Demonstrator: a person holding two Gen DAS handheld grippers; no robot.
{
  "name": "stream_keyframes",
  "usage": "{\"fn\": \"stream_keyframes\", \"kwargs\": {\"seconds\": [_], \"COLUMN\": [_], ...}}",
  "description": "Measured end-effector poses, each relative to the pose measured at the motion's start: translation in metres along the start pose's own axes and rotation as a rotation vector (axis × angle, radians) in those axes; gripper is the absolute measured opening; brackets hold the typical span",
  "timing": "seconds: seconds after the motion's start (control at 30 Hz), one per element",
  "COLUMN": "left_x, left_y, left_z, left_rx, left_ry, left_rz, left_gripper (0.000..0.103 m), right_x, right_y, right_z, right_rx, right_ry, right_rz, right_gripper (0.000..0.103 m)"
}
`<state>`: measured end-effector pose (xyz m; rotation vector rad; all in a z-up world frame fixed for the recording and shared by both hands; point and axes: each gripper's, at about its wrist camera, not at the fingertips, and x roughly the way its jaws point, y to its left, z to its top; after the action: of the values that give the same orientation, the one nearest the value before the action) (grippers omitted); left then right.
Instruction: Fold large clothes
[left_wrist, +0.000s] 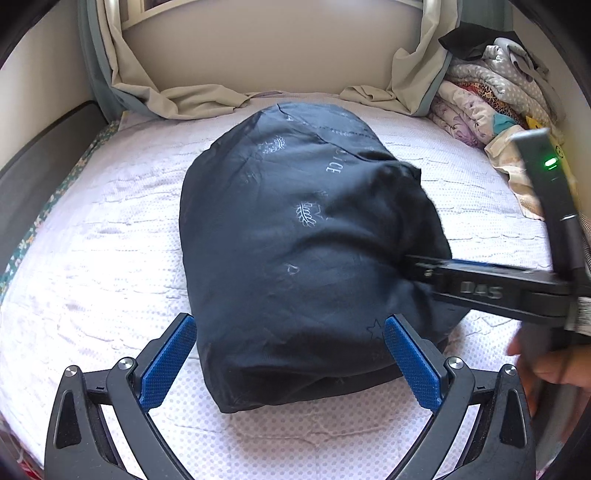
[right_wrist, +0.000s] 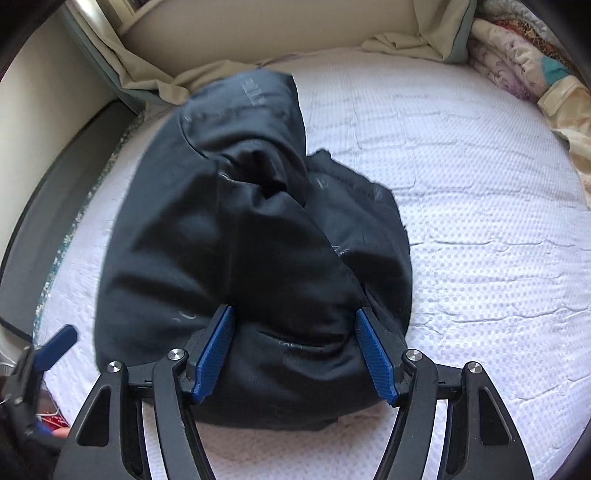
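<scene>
A large dark navy garment (left_wrist: 295, 240) with faint white prints lies folded in a thick bundle on the white bed (left_wrist: 110, 221). My left gripper (left_wrist: 290, 363) is open, its blue pads on either side of the bundle's near end. My right gripper (right_wrist: 293, 354) is open too, its pads straddling a bunched fold at the near edge of the garment (right_wrist: 240, 240). In the left wrist view the right gripper (left_wrist: 413, 264) comes in from the right and its tips touch the bundle's side. The left gripper's blue fingertip (right_wrist: 59, 345) shows at the left edge of the right wrist view.
Beige curtains (left_wrist: 177, 99) drape onto the far end of the bed under a window. A stack of folded patterned quilts (left_wrist: 491, 99) sits at the far right. A dark bed frame (left_wrist: 40, 162) runs along the left. The white bedspread (right_wrist: 480, 221) lies bare to the right.
</scene>
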<state>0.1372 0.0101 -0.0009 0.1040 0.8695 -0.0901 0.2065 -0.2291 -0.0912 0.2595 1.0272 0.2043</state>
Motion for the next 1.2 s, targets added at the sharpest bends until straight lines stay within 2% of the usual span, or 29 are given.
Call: {"fn": "stream_keyframes", "kwargs": {"seconds": [0.27,0.4,0.57,0.67,0.9,0.97,1.03,1.1,1.2], "left_x": [-0.01,-0.022,-0.036,-0.047,-0.085,-0.093,-0.101,-0.105,-0.108], "left_y": [0.008,0.008,0.007,0.008,0.01,0.007,0.005,0.006,0.02], "left_z": [0.003,0.003,0.002,0.0,-0.009,-0.011,-0.018,-0.027,-0.04], "left_rx": [-0.003,0.024,0.038,0.056,0.068,0.098,0.101,0.095,0.027], "left_ry": [-0.023,-0.064,-0.083,-0.101,-0.156,-0.166,-0.185,-0.186,-0.167], "left_rz": [0.002,0.026,0.011,0.027,-0.021,0.006,0.066,0.072,0.066], "left_gripper": [0.103,0.103,0.103,0.103,0.103,0.103,0.103,0.103,0.103], "right_x": [0.011,-0.024,-0.074,-0.1,-0.141,-0.15,-0.156,-0.158,-0.161], "right_y": [-0.015,-0.007,0.0,0.007,0.022,0.021,0.019,0.019,0.017], "right_z": [0.006,0.011,0.002,-0.013,-0.067,-0.079,-0.093,-0.102,-0.121], "right_rx": [0.071,0.064,0.054,0.03,-0.07,-0.06,-0.072,-0.088,-0.075], "right_ry": [0.017,-0.021,-0.104,-0.144,-0.219,-0.244,-0.241,-0.239,-0.217], "right_rz": [0.021,0.024,0.054,0.075,-0.03,-0.032,-0.053,-0.077,-0.092], "right_gripper": [0.074,0.078,0.095,0.099,0.101,0.102,0.103,0.103,0.103]}}
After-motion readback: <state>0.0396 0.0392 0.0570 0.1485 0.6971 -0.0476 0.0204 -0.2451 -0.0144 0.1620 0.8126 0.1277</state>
